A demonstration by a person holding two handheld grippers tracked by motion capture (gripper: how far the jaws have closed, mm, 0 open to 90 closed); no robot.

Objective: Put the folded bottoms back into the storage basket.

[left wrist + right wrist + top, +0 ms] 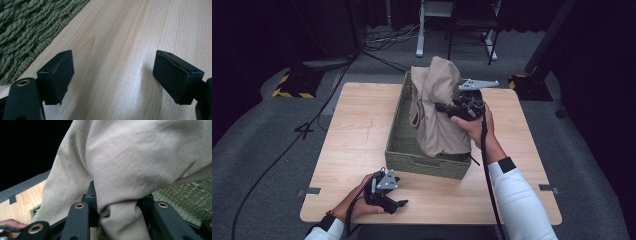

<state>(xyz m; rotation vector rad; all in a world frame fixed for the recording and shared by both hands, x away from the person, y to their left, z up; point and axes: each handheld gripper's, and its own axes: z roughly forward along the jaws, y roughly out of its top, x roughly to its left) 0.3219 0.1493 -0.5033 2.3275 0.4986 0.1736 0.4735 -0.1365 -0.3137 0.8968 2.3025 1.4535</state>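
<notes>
A beige cloth garment (437, 107) hangs bunched over the green woven basket (399, 140) on the wooden table (357, 130). My right gripper (451, 106) is shut on the garment from the right, well above the basket floor; in the right gripper view the cloth (130, 170) is pinched into a thick fold between the jaws and drapes down both sides. My left gripper (401, 203) rests on the table near the front edge, in front of the basket. In the left gripper view its fingers (57, 75) stand wide apart over bare wood, with nothing between them.
The basket's woven wall (22, 30) lies just left of the left gripper. Bare tabletop spreads to the left and right of the basket. Beyond the table are grey carpet, cables (387, 40) and stand legs (419, 30).
</notes>
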